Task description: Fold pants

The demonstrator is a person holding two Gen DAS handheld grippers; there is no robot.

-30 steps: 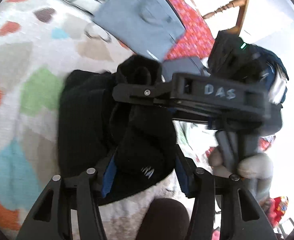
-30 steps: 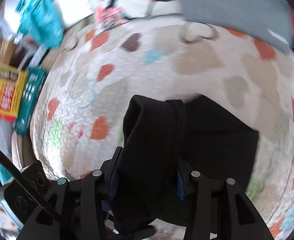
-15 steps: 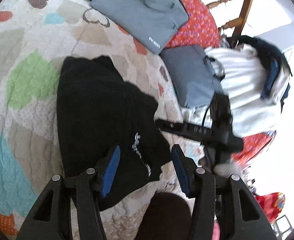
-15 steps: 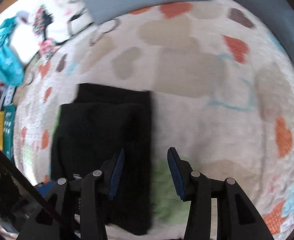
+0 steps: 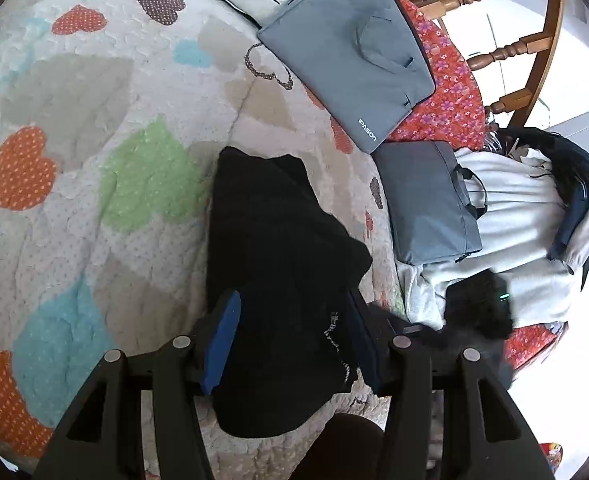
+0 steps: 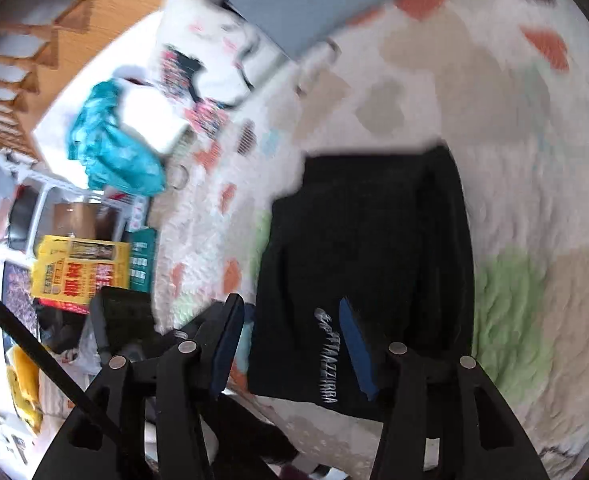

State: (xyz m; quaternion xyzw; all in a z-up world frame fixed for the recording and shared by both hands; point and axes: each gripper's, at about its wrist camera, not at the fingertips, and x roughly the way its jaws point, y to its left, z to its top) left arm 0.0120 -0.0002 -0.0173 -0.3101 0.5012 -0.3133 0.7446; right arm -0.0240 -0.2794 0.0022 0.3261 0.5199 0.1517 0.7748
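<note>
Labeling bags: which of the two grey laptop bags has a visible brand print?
The larger grey bag lying on the quilt: white IPASON lettering at its corner. The smaller grey bag shows none.

Open quilt (image 5: 74, 152) left of the pants (image 5: 278, 248) — laptop bags (image 5: 350, 48) crowd the right.

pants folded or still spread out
Folded: the black pants lie on the quilt as a compact, layered rectangle with stacked edges showing, not spread at full length. Both tongs are open above them.

Black pants (image 5: 278, 264) with white lettering, cream quilt (image 5: 74, 92) patterned with orange, green, teal, beige hearts, grey laptop bags (image 5: 346, 44), red floral cloth (image 5: 446, 92), blue gripper pads (image 5: 220, 344)
</note>
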